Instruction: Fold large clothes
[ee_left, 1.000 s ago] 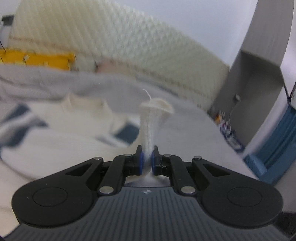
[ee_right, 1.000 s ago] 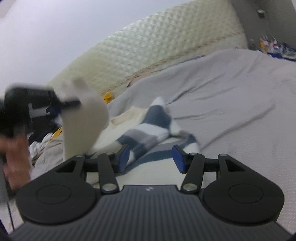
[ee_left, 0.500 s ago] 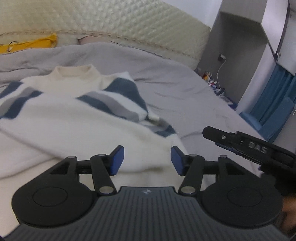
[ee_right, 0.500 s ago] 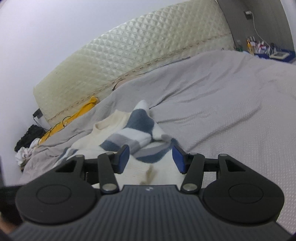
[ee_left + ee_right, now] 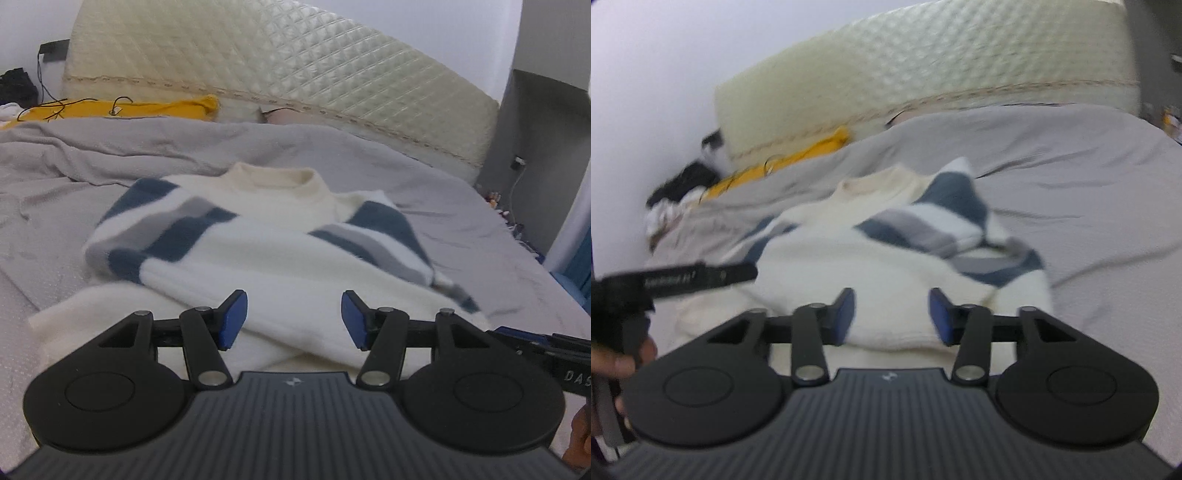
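Observation:
A cream sweater (image 5: 280,251) with navy and grey stripes lies flat on the grey bedspread (image 5: 461,221), collar toward the headboard and both sleeves laid across its body. My left gripper (image 5: 291,319) hovers open over the sweater's near hem, with nothing pressed between its blue pads. In the right wrist view the same sweater (image 5: 871,266) lies just ahead. My right gripper (image 5: 892,317) is closing its jaws above the near hem; cream cloth shows in the gap, but the pads are not pressing on it. The left tool (image 5: 683,280) and a hand (image 5: 613,365) show at that view's left edge.
A quilted cream headboard (image 5: 295,66) backs the bed, with a yellow cloth (image 5: 129,109) at its foot. A grey cabinet (image 5: 535,155) and something blue (image 5: 580,266) stand to the right. Dark and white clothes (image 5: 676,188) are piled at the far left.
The left gripper let go of the cream sleeve end it was pinching, opened wide and sank toward the sweater's near edge. The right gripper's jaws have narrowed and it has rolled and shifted.

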